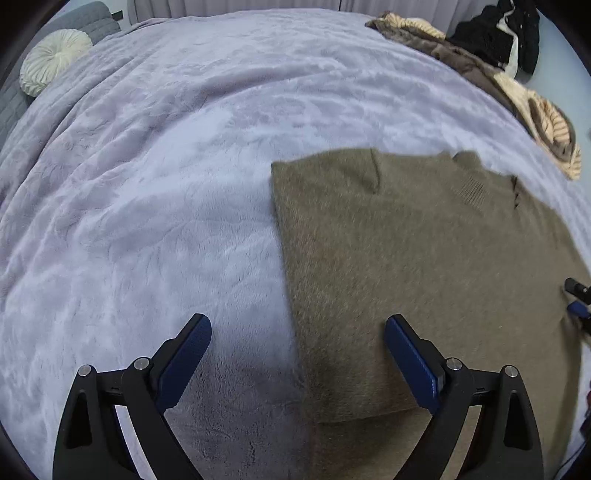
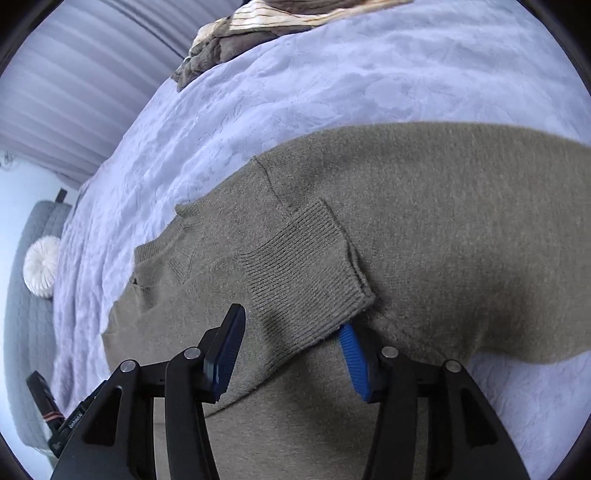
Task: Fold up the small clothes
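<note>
An olive-brown knit sweater (image 1: 424, 258) lies flat on the lavender blanket (image 1: 166, 166), its left side folded in to a straight edge. My left gripper (image 1: 297, 334) is open and empty, hovering over the sweater's lower left edge. In the right wrist view the sweater (image 2: 443, 221) has a sleeve folded across its body, the ribbed cuff (image 2: 306, 266) lying on top. My right gripper (image 2: 291, 328) is open, its fingers either side of the sleeve just below the cuff; the cuff's corner overlaps the right fingertip. The right gripper's tip (image 1: 578, 295) shows at the left view's right edge.
A pile of brown, cream-striped and black clothes (image 1: 480, 55) lies at the bed's far right, also seen in the right wrist view (image 2: 236, 33). A round cream cushion (image 1: 51, 62) sits by the grey headboard (image 1: 92, 18). Curtains (image 2: 92, 92) hang behind the bed.
</note>
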Demonstrator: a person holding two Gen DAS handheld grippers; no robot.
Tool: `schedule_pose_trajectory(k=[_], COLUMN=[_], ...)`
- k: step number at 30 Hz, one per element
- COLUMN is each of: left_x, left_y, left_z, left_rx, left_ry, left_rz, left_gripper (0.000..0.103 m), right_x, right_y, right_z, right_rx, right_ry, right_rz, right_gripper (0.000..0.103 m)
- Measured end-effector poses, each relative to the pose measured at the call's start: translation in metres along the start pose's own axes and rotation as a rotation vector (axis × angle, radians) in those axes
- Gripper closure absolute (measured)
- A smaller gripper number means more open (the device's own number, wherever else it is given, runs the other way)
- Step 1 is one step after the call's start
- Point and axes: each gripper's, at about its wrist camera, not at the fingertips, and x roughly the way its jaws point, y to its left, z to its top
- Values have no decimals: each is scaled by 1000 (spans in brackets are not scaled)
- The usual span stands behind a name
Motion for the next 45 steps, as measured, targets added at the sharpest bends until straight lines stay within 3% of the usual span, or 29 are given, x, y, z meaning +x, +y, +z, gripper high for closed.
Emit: schedule_pose_trajectory(k=[1, 5, 10, 14, 17, 19, 26, 31, 36, 45], left_x=[6, 6, -11, -25, -36, -43, -48, -47, -48, -44], left_y=[3, 18, 15, 1, -21, -42, -123, -177, -221, -259], left_z=[-4, -15, -16, -20, -24, -31, -45, -55, -63, -70], left_rx=[-6, -68, -19, -5, 25, 56, 176, 216, 256, 286], left_ry=[18, 26, -1, 6, 8, 11, 36, 62, 74, 97], left_rz=[9, -8, 52, 25, -14, -43, -128, -192, -233, -245], left_gripper=[7, 7, 7, 7, 7, 7, 7, 7, 7, 7], right_x=[4, 3, -16, -32, -44, -52, -80, -107, -141, -177], right_y=[-6, -28, -42, -46, -54, -61, -96, -149, -212, -298], right_z=[1, -4, -7, -15, -26, -35, -55, -60, -59, -38], right_rx=[26, 122, 183, 162, 168, 175, 221, 339, 500, 739], right_ry=[16, 16, 2, 30, 55, 61, 49, -12, -143, -354], right_rz=[-17, 53, 40, 35, 52, 58, 58, 47, 44, 75], right_gripper=[97, 96, 92, 91, 78, 63, 62, 62, 62, 60])
